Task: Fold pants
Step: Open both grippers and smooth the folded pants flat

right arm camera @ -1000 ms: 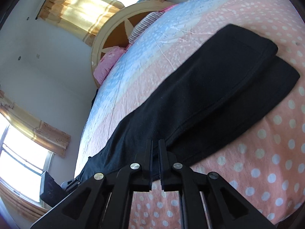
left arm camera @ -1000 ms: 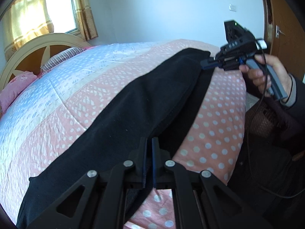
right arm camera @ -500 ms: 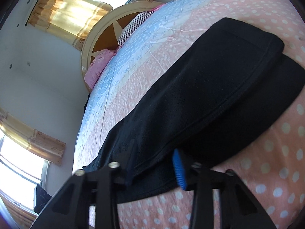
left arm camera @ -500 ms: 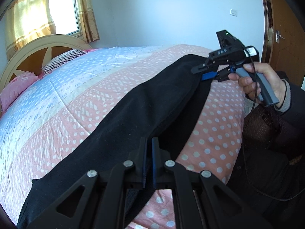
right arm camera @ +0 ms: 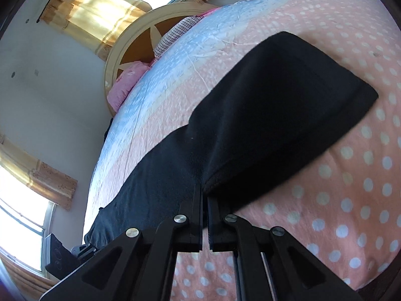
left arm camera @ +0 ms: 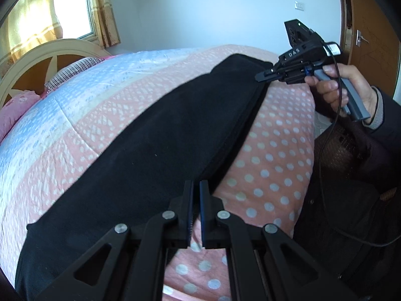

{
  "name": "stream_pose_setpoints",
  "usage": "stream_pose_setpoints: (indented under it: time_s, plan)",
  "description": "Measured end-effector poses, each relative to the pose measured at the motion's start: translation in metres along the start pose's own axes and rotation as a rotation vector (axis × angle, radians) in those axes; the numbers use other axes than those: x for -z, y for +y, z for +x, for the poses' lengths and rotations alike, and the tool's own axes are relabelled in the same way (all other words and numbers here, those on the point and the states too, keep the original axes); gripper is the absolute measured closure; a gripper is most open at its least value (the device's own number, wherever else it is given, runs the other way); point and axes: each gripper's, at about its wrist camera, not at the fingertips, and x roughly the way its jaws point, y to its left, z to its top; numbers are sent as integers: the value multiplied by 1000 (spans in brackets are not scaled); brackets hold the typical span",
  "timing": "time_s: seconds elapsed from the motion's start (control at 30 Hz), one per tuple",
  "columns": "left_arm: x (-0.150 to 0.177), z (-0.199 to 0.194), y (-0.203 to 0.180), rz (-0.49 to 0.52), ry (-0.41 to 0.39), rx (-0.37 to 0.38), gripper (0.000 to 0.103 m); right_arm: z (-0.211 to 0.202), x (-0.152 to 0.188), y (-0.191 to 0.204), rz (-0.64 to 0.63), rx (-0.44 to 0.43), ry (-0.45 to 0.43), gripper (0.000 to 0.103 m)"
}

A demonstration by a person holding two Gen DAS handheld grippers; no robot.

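"DAS" in white letters is readable on the black body of the right gripper point(left arm camera: 269, 74) in the left wrist view; a green light glows on the block on top of it. No other writing can be made out (wall switch plate too small to read).

Left gripper point(left arm camera: 196, 190) sits low at the near edge of the bed point(left arm camera: 270, 165), fingers pressed nearly together, pinching the near edge of the black pants point(left arm camera: 160, 150) — the fabric hem runs right in between the fingertips. Blue pads visible on the inner faces.

Right gripper point(right arm camera: 204, 195) is also closed, clamped on a raised fold of the pants point(right arm camera: 263, 115); the cloth bunches up to a peak at the fingertips. The person's right hand point(left arm camera: 343, 87) wraps the grey handle, wrist bent, dark sleeve behind, a black cable hanging down from the tool.

The pants lie lengthwise along the near edge of the bed on a pink polka-dot quilt, stretched between the two grippers, one layer folded over the other with a lower layer peeking out along the near side. Beyond the pants the quilt turns to pink and blue bands. Far end: striped pillow point(left arm camera: 72, 72), pink pillow point(right arm camera: 126, 84), cream headboard point(left arm camera: 37, 57), yellow curtains point(right arm camera: 100, 22) at the window. Wooden door point(left arm camera: 371, 37) at far right.
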Motion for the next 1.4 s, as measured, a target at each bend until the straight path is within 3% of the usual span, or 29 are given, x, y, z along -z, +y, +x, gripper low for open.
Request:
stream_pose_setpoints:
  time_s: [0.2,0.4,0.53,0.63,0.7,0.9,1.07,1.23,1.4]
  plan:
    - [3,6,0,-1,1,-10,96,8,2,-6,-28,36,36,100]
    - [6,-2,-2,17,-9,-23,92,-2,6,4,-94,51,17,101]
    - [4,-12,-1,16,-23,-22,85,0,4,-11,-45,28,45,96]
    - [3,-28,0,22,-67,-40,62,-20,1,-16,-59,56,-8,68]
    - [-1,-36,2,15,-103,-60,45,-38,-5,-25,-38,76,-64,67]
    - [-9,-17,19,-58,-89,-104,44,-69,-36,-73,102,160,-199,67]
    - [-3,4,25,-106,-44,-100,44,-66,-53,-91,129,124,-194,67]
    - [0,12,29,-121,-9,-89,43,-57,-61,-91,135,197,-190,74]
    - [3,11,34,-149,-11,-79,42,-66,-66,-97,175,192,-216,74]
